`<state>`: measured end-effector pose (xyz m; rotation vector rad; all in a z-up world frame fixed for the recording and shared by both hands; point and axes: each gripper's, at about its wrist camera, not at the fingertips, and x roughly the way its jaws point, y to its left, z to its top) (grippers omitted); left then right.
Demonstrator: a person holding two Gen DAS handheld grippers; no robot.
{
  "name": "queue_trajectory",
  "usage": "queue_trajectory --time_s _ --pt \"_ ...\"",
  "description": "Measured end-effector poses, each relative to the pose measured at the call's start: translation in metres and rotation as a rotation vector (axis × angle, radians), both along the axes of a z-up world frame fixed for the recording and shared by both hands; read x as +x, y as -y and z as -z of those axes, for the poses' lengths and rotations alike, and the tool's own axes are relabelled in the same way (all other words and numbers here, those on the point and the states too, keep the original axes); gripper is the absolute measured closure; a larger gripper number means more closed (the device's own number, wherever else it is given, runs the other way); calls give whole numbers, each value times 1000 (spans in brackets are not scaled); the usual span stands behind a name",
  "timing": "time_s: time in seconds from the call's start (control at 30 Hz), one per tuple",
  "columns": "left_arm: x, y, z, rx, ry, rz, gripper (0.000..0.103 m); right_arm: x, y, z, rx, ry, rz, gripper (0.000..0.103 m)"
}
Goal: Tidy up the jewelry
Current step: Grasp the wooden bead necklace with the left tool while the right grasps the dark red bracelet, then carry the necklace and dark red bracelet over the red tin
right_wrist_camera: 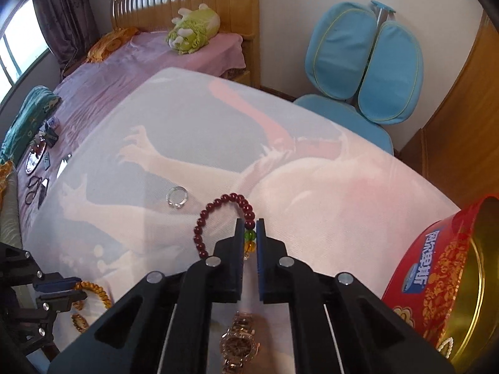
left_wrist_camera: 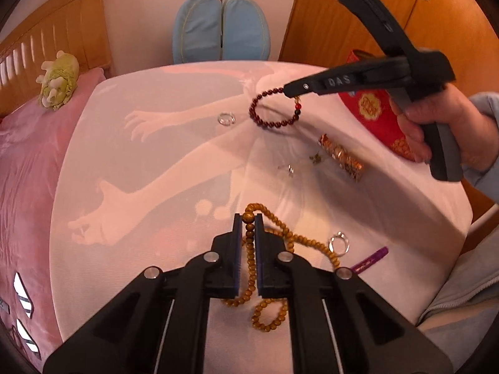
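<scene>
My left gripper [left_wrist_camera: 248, 218] is shut on a long strand of tan wooden beads [left_wrist_camera: 282, 237] that trails in loops over the white printed cloth [left_wrist_camera: 156, 162]. My right gripper [right_wrist_camera: 250, 222] is shut on a dark red bead bracelet [right_wrist_camera: 215, 208], pinching it at its green and amber beads; the loop hangs above the cloth. In the left wrist view the right gripper [left_wrist_camera: 288, 90] holds the dark red bracelet [left_wrist_camera: 271, 109] at the far side. A red round tin [right_wrist_camera: 443, 280], lid off, stands at the right with a white pearl string [right_wrist_camera: 444, 347] at its rim.
A clear ring [left_wrist_camera: 226, 119] lies mid-cloth and another clear ring [left_wrist_camera: 339, 243] near the tan beads. A gold watch [right_wrist_camera: 238, 346], a gold band [left_wrist_camera: 341, 157], small earrings [left_wrist_camera: 290, 170] and a purple tube [left_wrist_camera: 371, 258] lie about. A blue chair [right_wrist_camera: 365, 65] and a bed [right_wrist_camera: 93, 93] border the table.
</scene>
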<state>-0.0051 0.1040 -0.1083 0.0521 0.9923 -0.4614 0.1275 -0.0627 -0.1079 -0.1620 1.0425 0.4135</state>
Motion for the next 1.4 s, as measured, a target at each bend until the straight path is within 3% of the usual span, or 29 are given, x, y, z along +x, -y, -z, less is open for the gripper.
queue_trajectory --time_s 0.2,0.37,0.57,1.0,1.4 --pt "10 -7 -53 -133 68 -87 95 -33 29 -66 122 120 24 95" --pt "10 0 -96 -154 139 -103 95 -62 69 -111 204 208 77 95" --pt "22 27 -135 -109 195 -95 95 -90 125 -144 232 302 173 95" --pt "50 126 -202 -171 291 86 95 -138 242 -161 210 397 430 95" --pt "77 216 -240 -178 320 316 95 -139 299 -152 156 395 597 95"
